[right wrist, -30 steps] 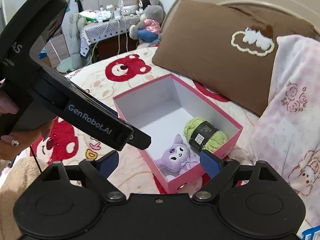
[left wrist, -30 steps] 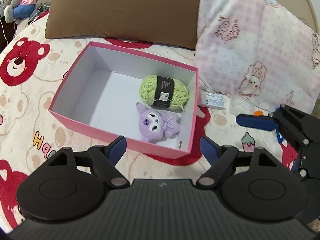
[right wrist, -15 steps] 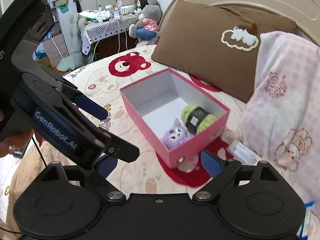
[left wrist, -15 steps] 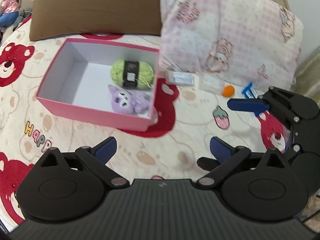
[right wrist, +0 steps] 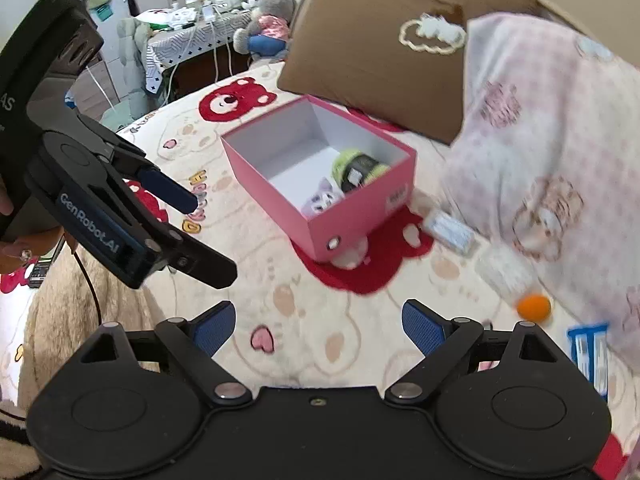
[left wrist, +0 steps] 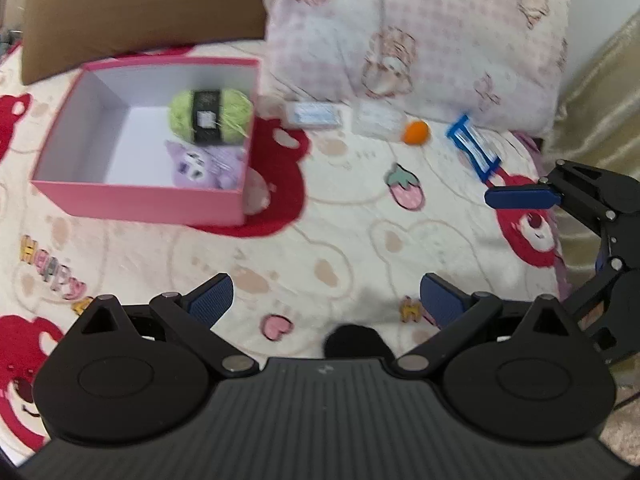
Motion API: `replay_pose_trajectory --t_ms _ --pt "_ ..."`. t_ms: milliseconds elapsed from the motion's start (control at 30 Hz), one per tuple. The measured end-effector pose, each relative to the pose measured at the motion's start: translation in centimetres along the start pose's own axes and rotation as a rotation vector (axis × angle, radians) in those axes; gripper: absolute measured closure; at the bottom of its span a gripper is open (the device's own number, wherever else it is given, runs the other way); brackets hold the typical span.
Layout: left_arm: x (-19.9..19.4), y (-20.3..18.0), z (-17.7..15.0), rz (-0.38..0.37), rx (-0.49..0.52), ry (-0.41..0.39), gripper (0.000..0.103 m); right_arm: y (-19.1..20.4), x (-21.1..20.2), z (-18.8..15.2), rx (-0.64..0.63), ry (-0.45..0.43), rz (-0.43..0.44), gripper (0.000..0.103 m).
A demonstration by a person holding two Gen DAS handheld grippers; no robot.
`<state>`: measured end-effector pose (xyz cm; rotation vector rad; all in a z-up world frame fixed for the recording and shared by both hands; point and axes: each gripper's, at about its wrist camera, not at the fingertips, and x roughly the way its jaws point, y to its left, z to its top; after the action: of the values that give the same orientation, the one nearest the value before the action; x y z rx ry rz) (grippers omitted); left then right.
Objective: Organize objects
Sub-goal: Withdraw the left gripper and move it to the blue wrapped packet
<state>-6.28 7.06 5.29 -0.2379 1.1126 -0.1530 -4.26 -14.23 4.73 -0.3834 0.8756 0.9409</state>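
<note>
Left wrist view: left gripper jaws wide, have just been opening, nothing btwn pads, above bedspread. Right gripper also spread wide, empty. Pink box on bedspread w/ green yarn ball + purple plush inside, side by side, touching. Loose items right of box, along foot of pink pillow: white packet, clear packet, orange ball, blue-white pack. Brown pillow behind box. Frames motion-blurred.
</note>
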Motion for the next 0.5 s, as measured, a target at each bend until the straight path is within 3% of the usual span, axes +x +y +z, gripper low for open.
replay_pose_trajectory --t_ms 500 --pt "4.6 -6.5 0.7 -0.057 0.113 0.061 0.002 -6.4 -1.9 -5.3 0.148 0.044 -0.014 0.010"
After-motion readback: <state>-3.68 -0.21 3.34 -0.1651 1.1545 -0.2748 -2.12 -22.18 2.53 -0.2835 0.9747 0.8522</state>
